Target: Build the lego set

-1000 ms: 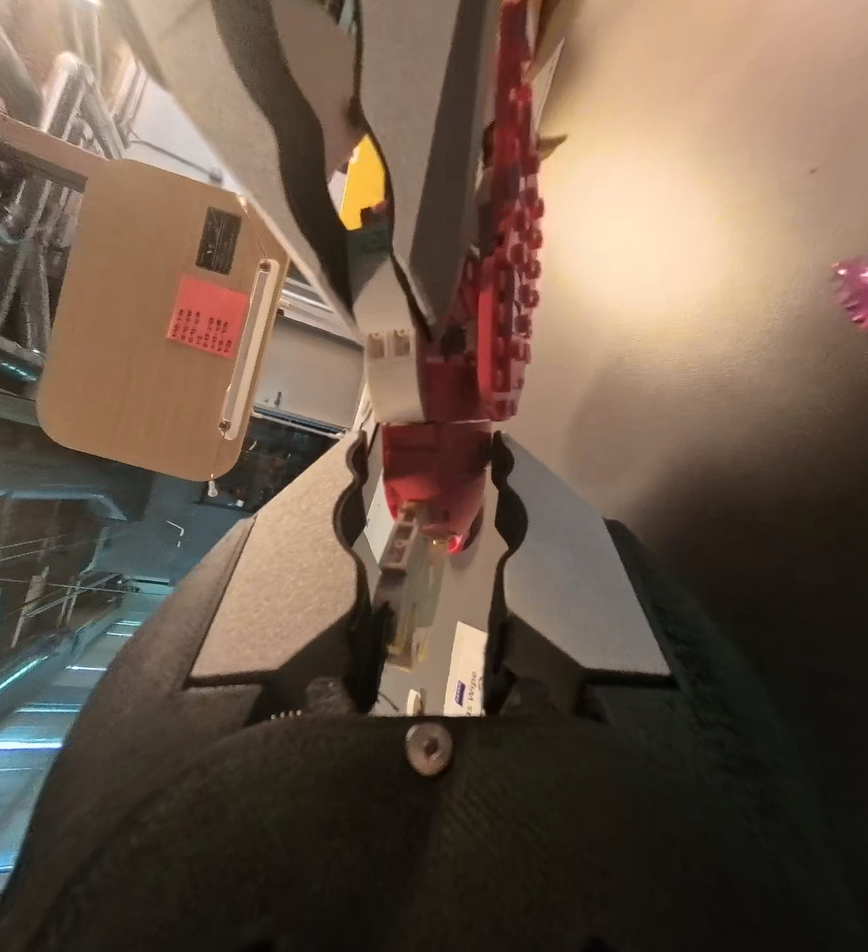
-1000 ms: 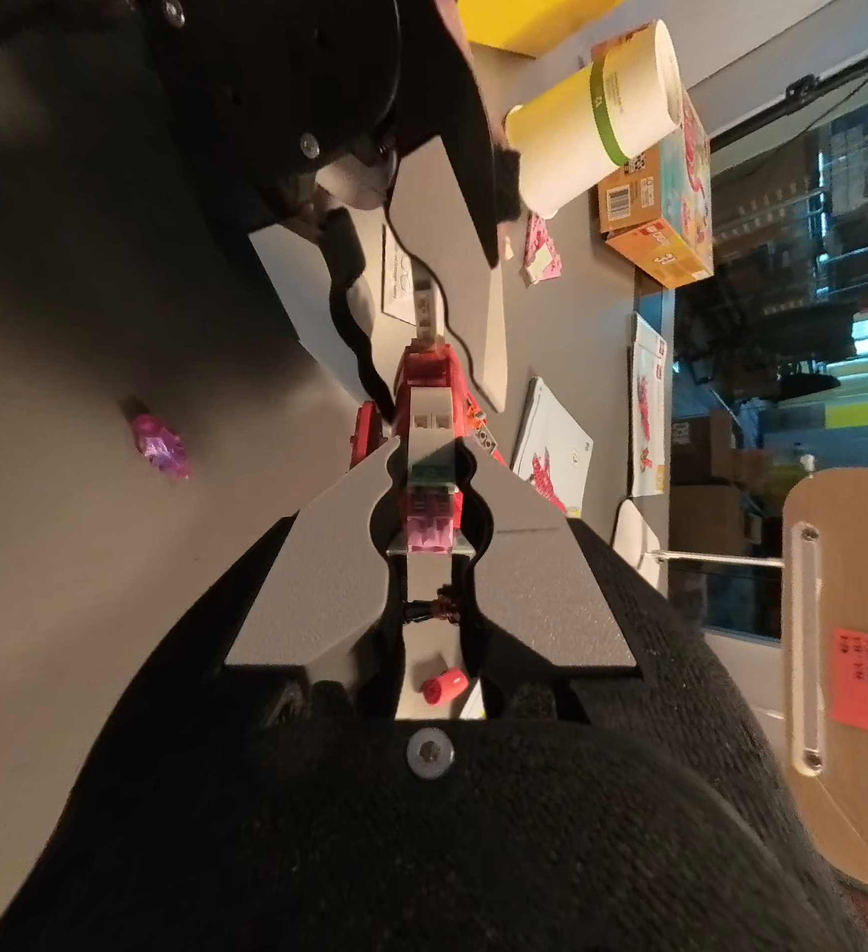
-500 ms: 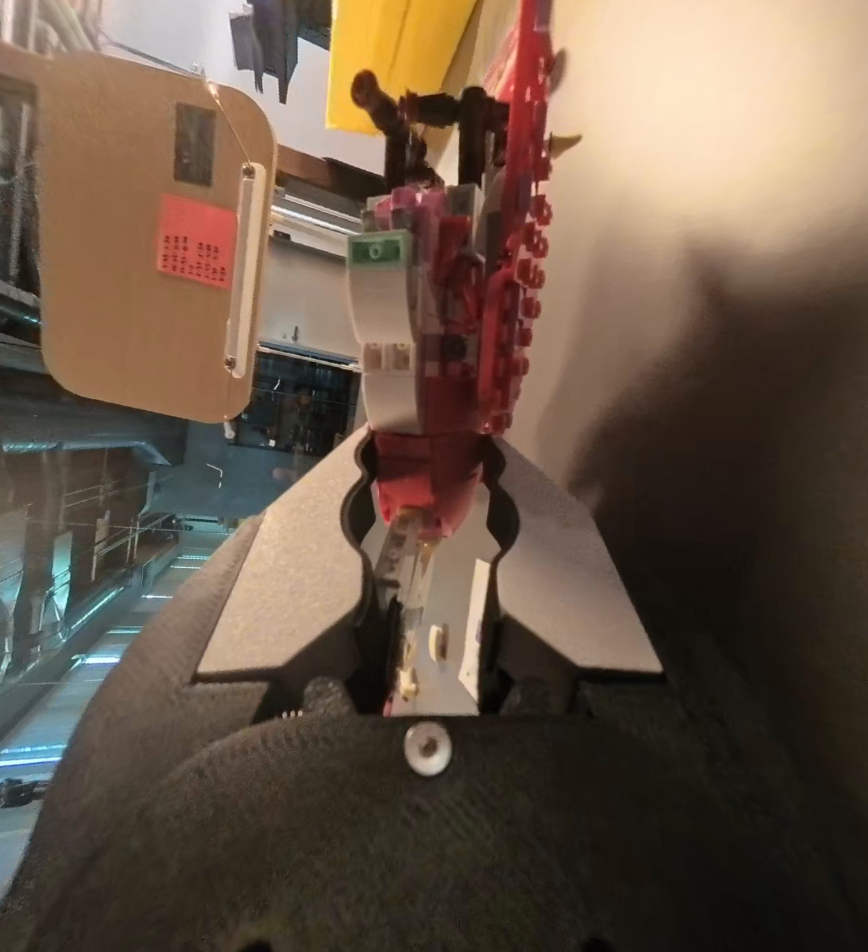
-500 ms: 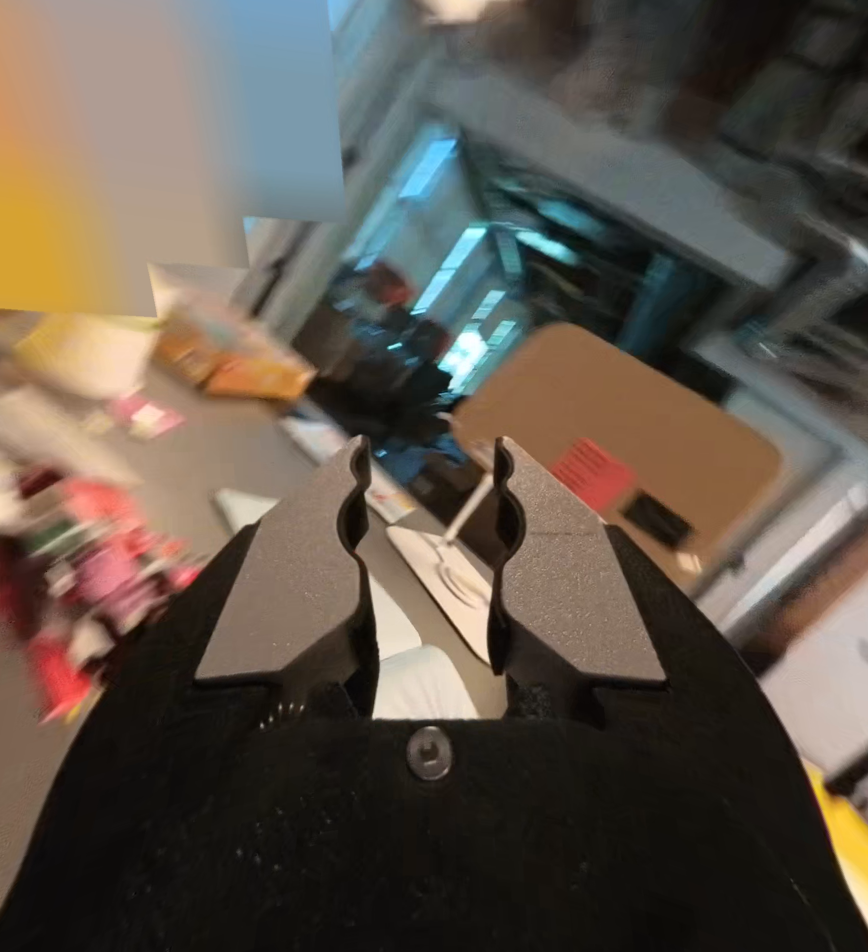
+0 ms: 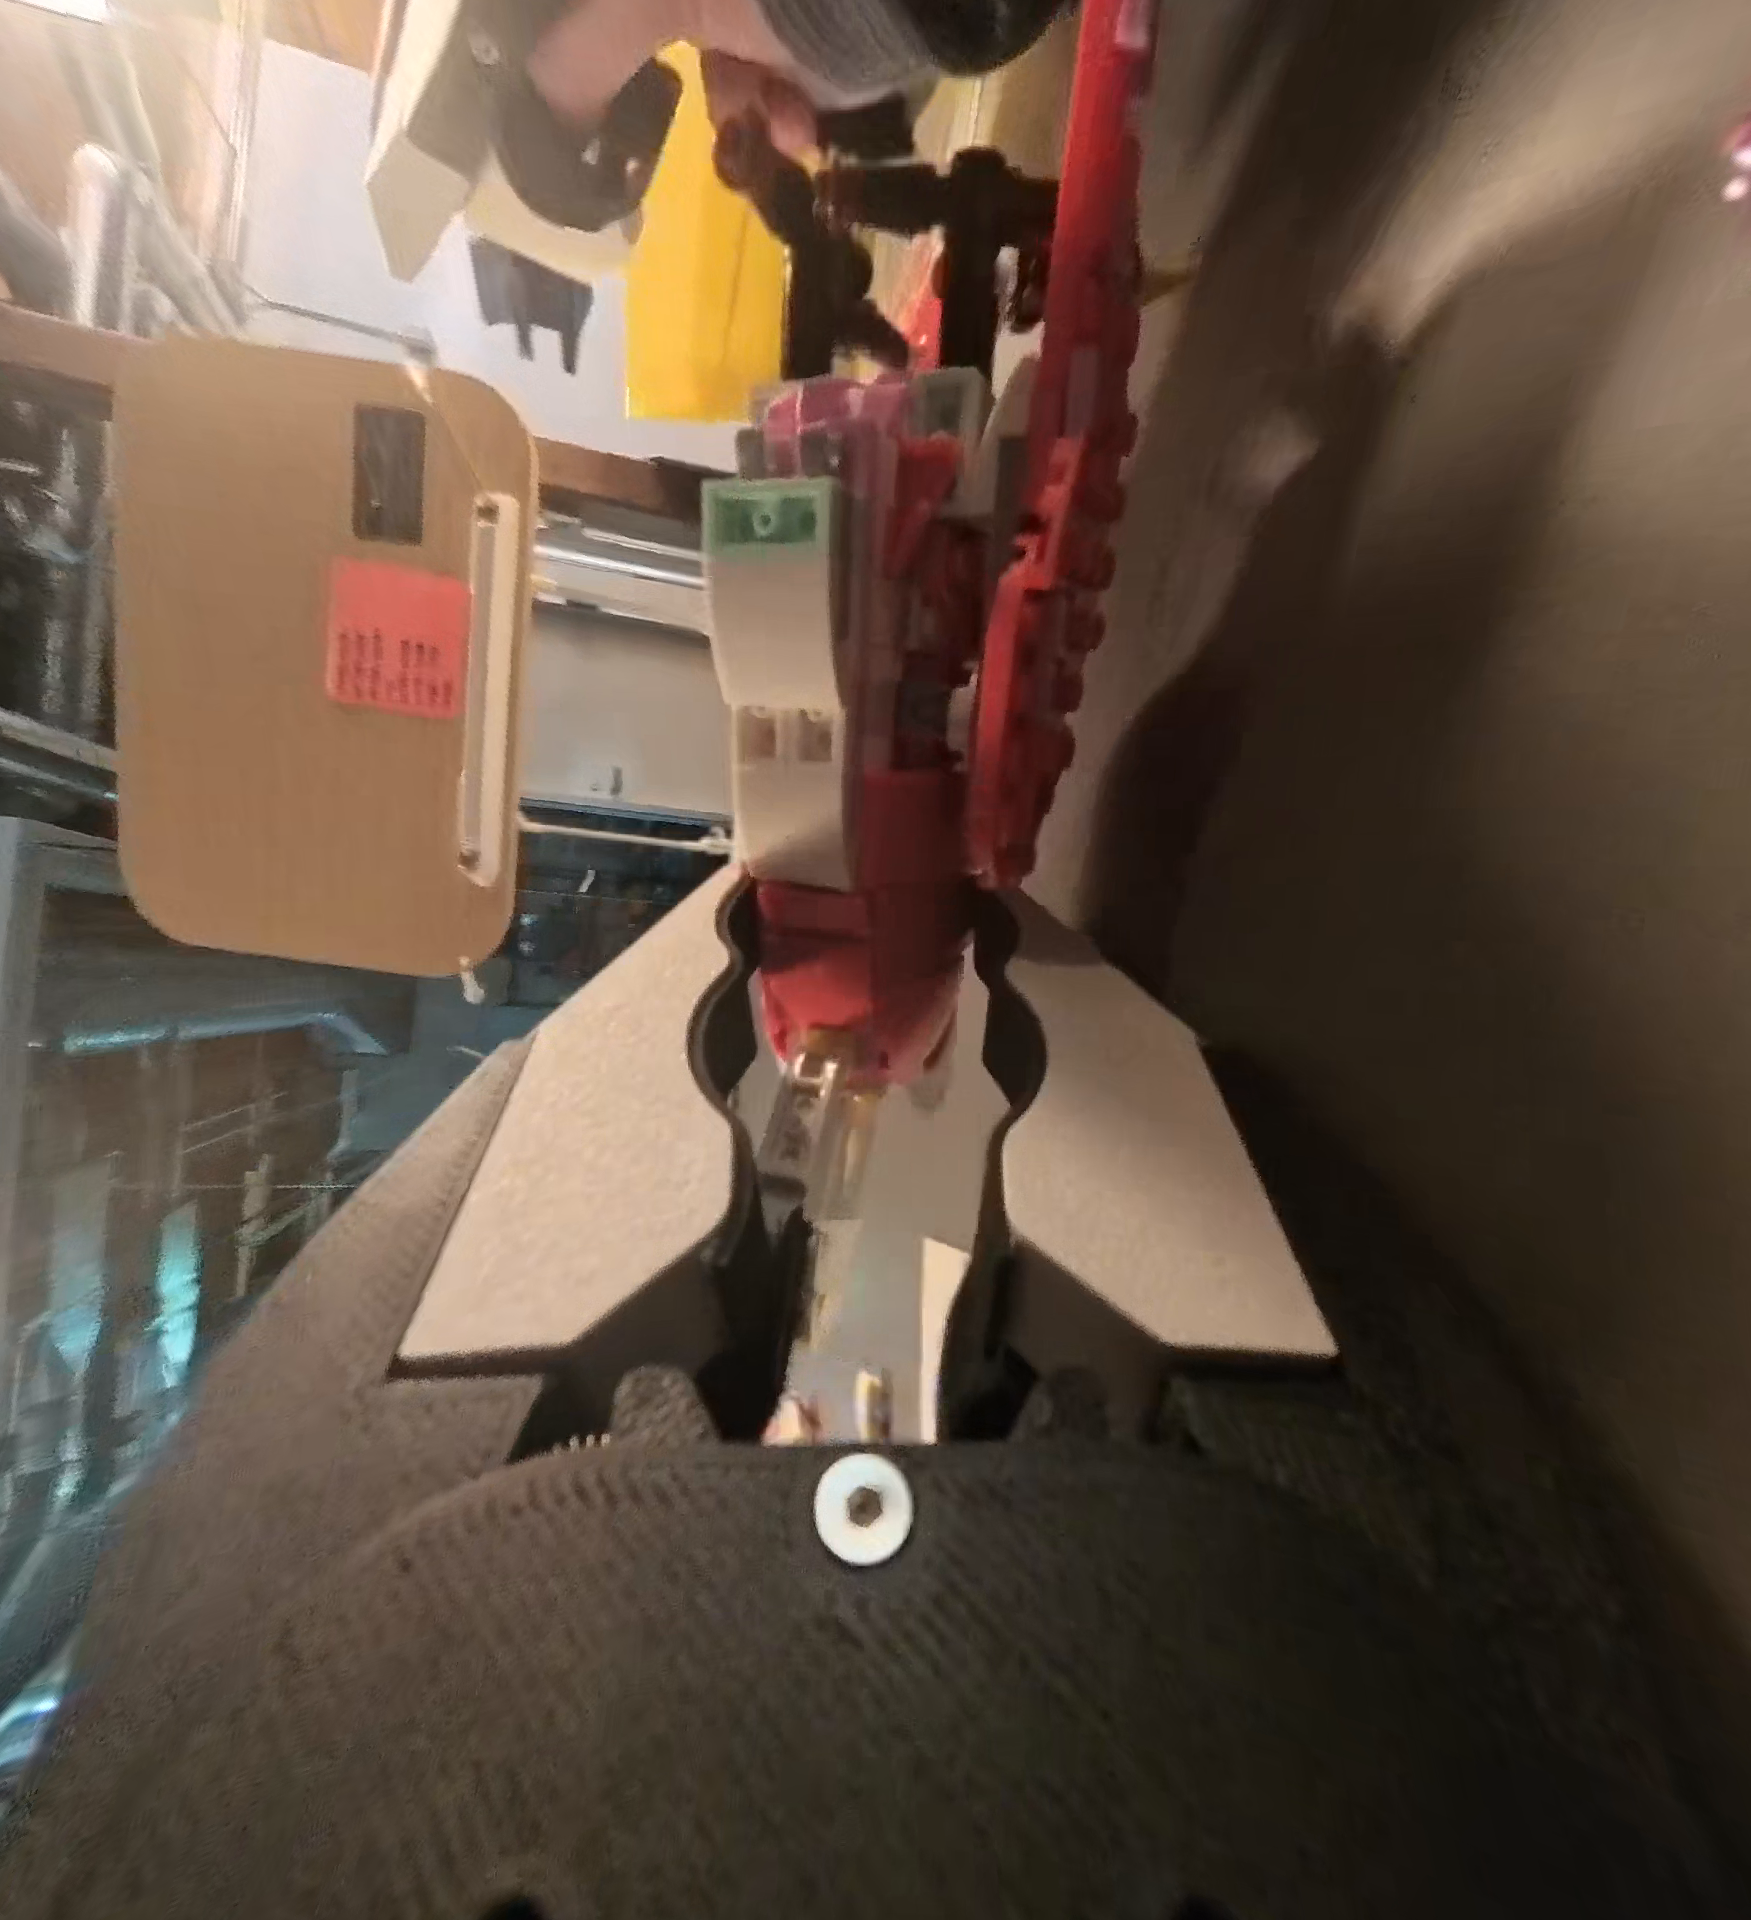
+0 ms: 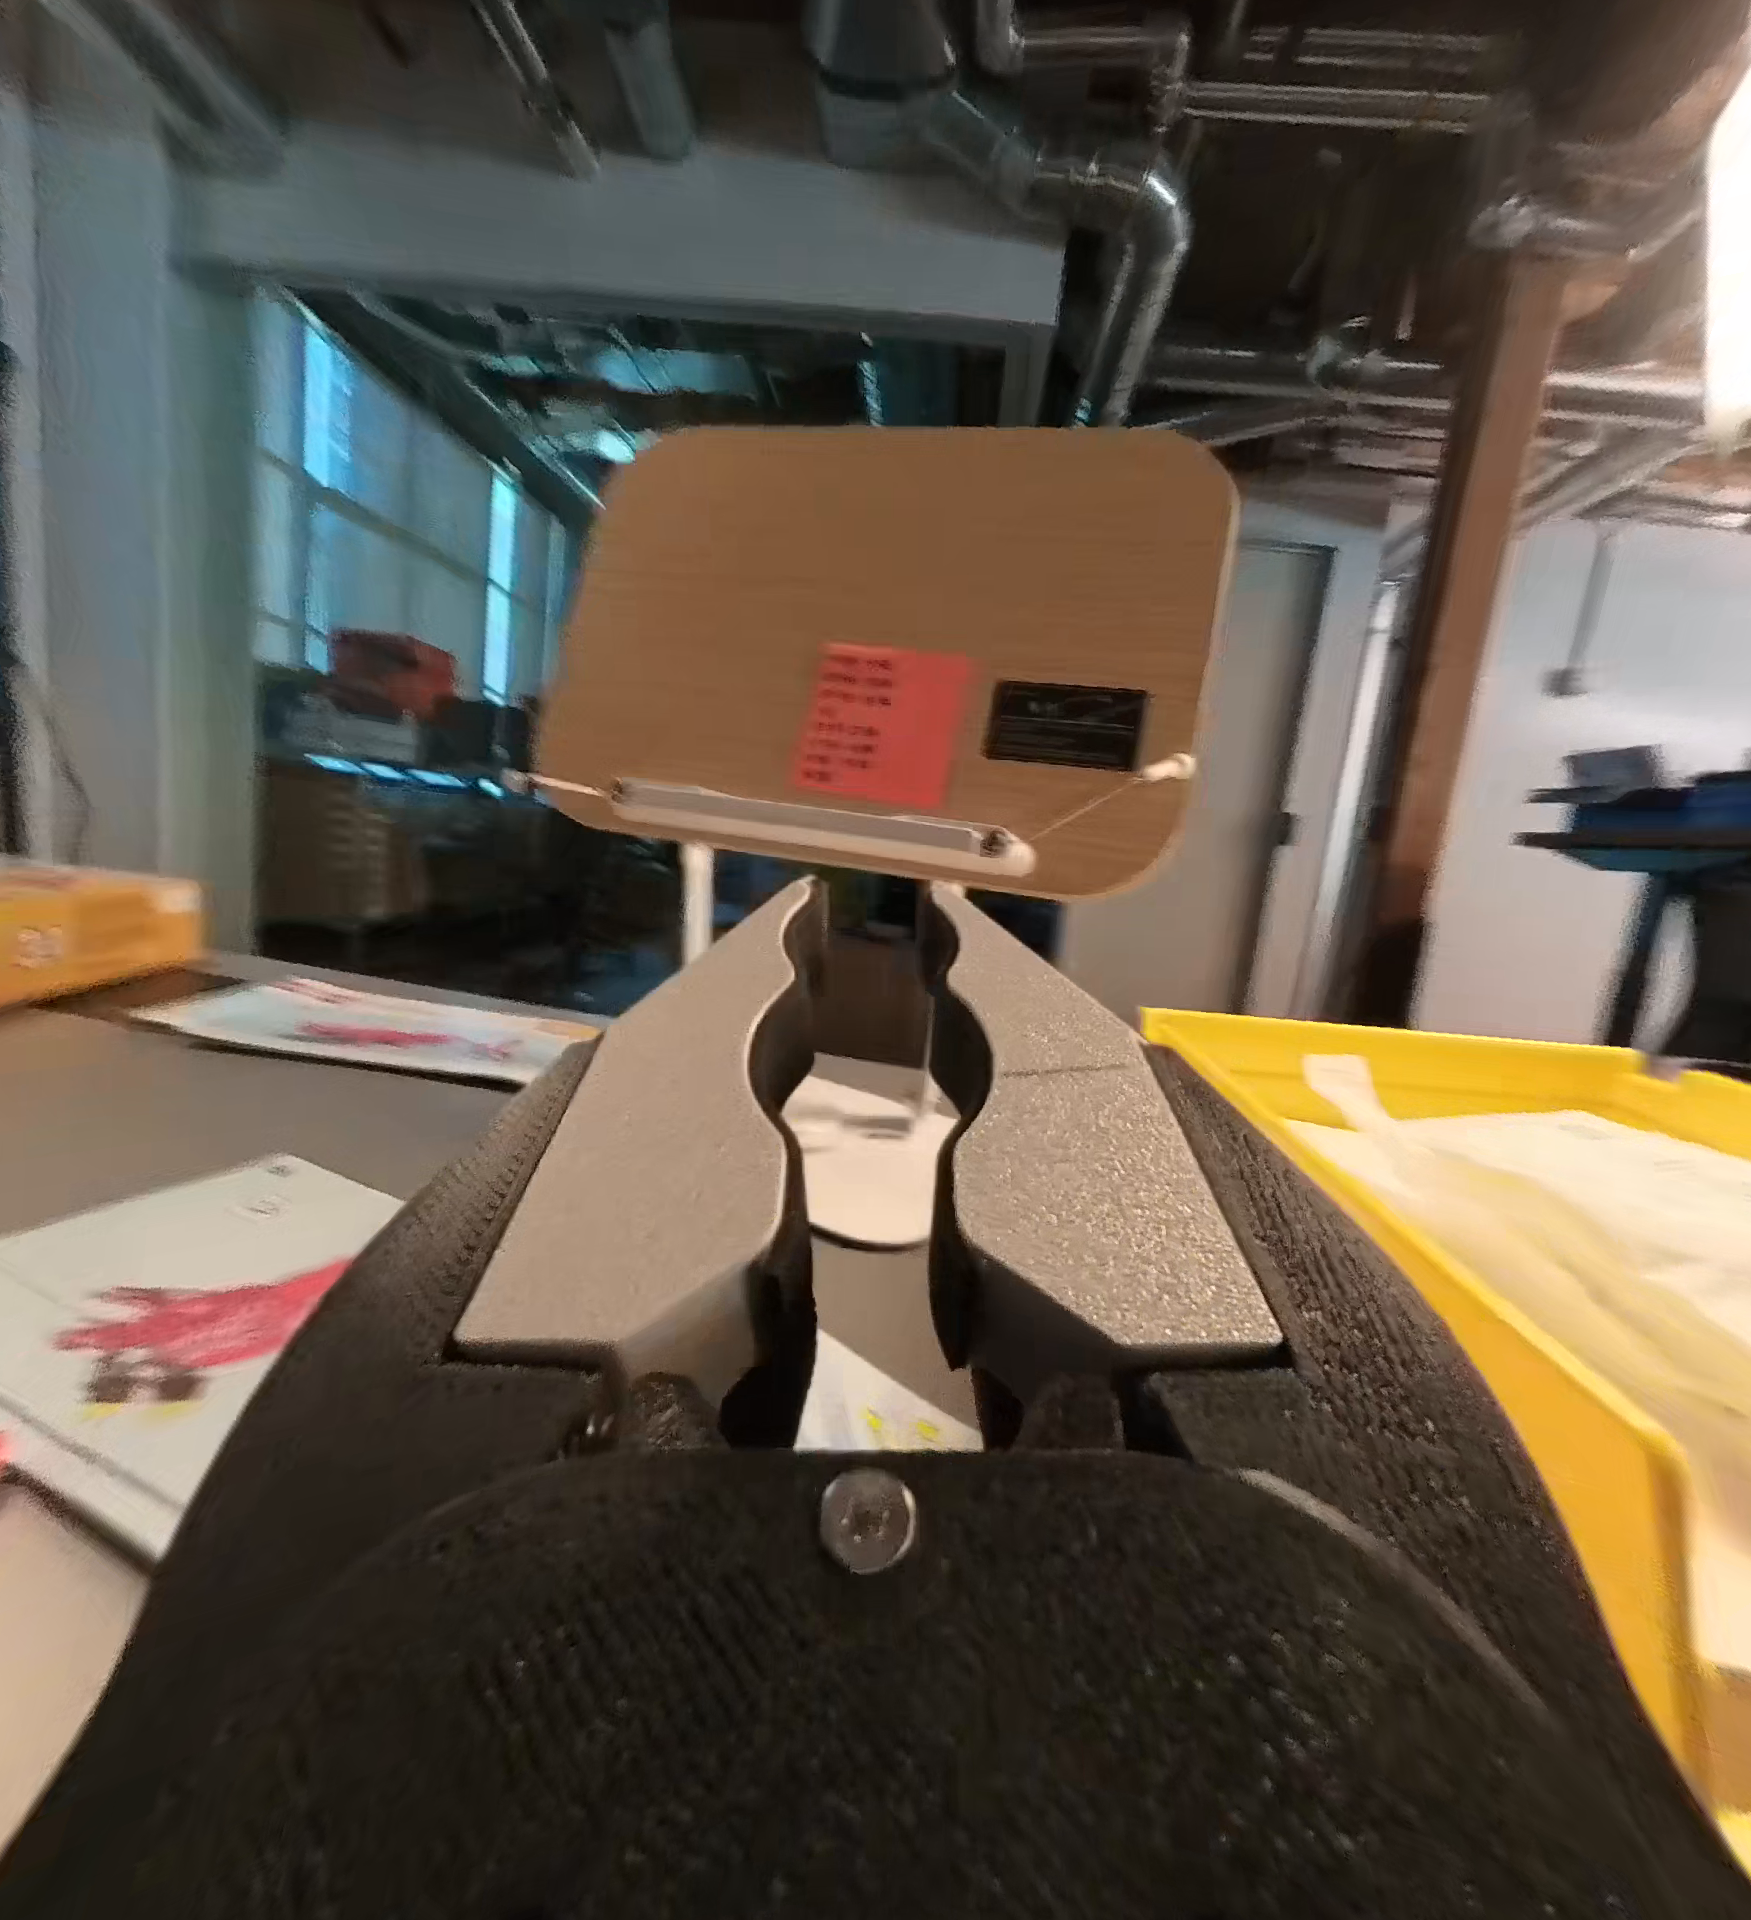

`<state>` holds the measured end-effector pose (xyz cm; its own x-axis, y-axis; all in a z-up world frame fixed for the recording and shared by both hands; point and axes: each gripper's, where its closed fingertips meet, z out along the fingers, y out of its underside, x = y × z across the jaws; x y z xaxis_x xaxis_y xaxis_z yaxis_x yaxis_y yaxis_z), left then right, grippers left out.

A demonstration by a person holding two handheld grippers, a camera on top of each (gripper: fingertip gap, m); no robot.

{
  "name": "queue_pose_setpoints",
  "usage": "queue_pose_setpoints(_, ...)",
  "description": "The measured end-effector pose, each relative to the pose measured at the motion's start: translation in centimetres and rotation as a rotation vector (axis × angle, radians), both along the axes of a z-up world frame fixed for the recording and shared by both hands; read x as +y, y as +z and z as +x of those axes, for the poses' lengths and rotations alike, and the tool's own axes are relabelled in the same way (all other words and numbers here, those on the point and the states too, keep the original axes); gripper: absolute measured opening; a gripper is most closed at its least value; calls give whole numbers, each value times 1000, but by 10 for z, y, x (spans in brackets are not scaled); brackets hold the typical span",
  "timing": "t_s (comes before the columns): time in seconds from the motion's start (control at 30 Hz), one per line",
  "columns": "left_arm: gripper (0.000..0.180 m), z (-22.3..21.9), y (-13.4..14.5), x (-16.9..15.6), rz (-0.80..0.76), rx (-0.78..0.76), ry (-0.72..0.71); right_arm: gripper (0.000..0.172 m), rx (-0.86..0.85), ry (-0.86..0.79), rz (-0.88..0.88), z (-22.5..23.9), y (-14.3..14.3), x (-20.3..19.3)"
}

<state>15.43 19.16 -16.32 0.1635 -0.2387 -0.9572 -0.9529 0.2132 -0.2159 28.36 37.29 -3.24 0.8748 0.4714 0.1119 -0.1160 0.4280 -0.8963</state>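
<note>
The left gripper (image 5: 855,935) clamped the red nose of a brick-built model (image 5: 912,665) beside the table (image 5: 1473,727); light, stiff, likely to snap apart. The right gripper (image 6: 869,914) hung narrowly open, holding nothing

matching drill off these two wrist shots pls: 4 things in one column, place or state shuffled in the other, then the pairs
1. left gripper
2. right gripper
3. yellow bin
4. wooden board

a. holds pale bags
b. fingers apart, nothing between them
c. upright on a stand, carries a red sticker
d. clamped on the red end of a brick model

Pairs: 1-d, 2-b, 3-a, 4-c
</note>
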Motion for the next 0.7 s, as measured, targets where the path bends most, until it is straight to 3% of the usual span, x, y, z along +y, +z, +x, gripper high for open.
queue_pose_setpoints(0.07,40,4,3,1,29,10,3,11,60,68,0,-1,3,-5)
queue_pose_setpoints(0.2,39,3,3,2,29,2,22,10,46,47,-42,0,-3,1)
queue_pose_setpoints(0.7,39,18,-4,0,-32,-48,-65,1,-178,-6,-42,-28,-20,-1)
